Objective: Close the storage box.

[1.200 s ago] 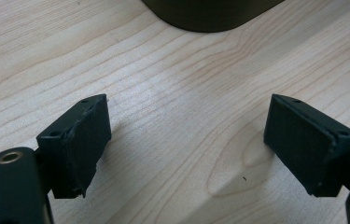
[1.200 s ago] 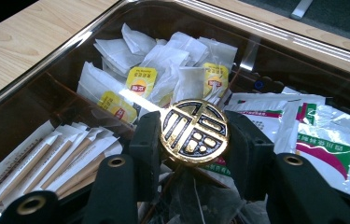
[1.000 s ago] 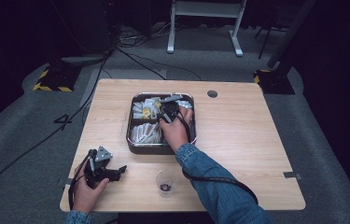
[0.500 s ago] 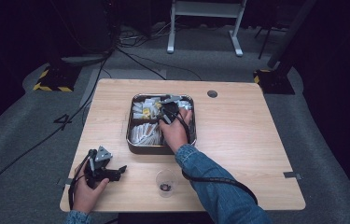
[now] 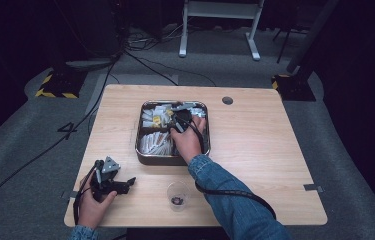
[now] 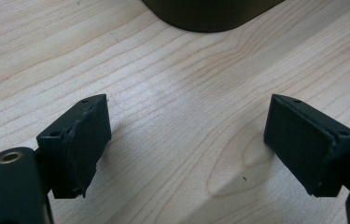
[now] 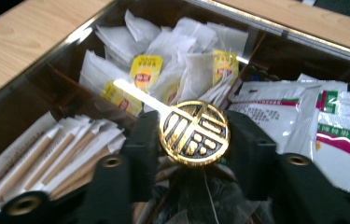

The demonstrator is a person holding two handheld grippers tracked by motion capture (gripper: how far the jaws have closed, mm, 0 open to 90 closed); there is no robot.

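One metal tray [image 5: 145, 150] sits near the table's [image 5: 275, 165] centre, divided into compartments, and the right gripper [image 5: 181, 119] reaches into it from six o'clock. In the right gripper view a single round gold medallion [image 7: 194, 133], pierced with a Chinese-style character and ending a thin pale strip that runs off toward ten o'clock, stands between the two black jaws; those jaws have just been opening, and whether the pads still press on the medallion cannot be told. At twelve o'clock from it lies a heap of white tea bags [image 7: 172, 42], three yellow tags [image 7: 144, 71] showing, their print too blurred to read. At nine o'clock lies a bundle of paper-wrapped sticks [image 7: 56, 154], roughly five or six; at three o'clock, at least two white sachets [image 7: 336, 126] with green and red bands and small illegible print. One clear cup [image 5: 177, 194] with something dark in its bottom stands at six o'clock of the tray, near the table's front edge. The left gripper [image 6: 186, 140] rests at seven o'clock of the tray, jaws wide apart over bare wood, nothing between them. The table's right half is bare wood.
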